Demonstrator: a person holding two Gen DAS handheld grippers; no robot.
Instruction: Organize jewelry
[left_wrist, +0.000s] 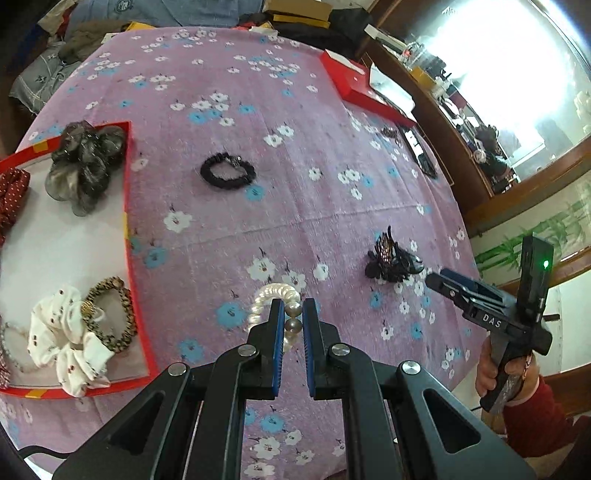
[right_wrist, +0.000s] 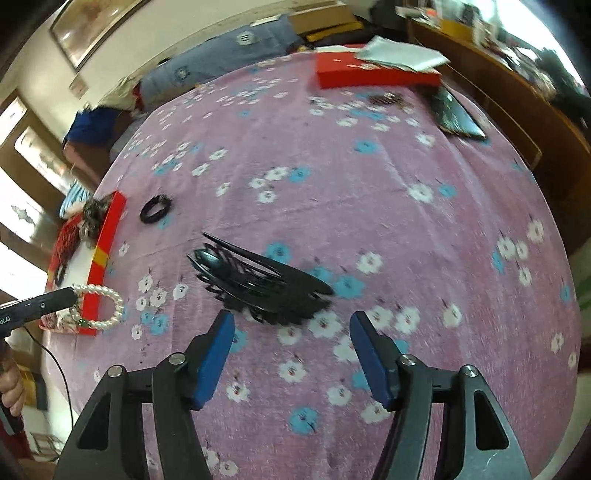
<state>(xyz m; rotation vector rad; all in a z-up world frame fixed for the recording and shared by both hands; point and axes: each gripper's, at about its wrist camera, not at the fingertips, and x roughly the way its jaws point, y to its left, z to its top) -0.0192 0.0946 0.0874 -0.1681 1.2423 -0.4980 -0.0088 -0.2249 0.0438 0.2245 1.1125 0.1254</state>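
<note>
Bottom center, left gripper (left_wrist: 293, 314): clamped on pearl bracelet (left_wrist: 275, 301).
Right gripper (right_wrist: 291, 325): fingers apart, nr black hair claw (right_wrist: 258, 280).

A wide band of bare cloth (left_wrist: 295, 206) runs down the middle of the worktop, broken only by a black scrunchie (left_wrist: 228, 171) lying well apart from the rest. On the left the red tray (left_wrist: 127, 206) raises a wall (its floor is crowded with scrunchies). To the right a black claw clip (right_wrist: 258, 284) lies just ahead of the right gripper (right_wrist: 291, 325), whose jaws stand wide. At the far right edge sit a red box (right_wrist: 373, 74) and a dark flat case (right_wrist: 458, 114).
</note>
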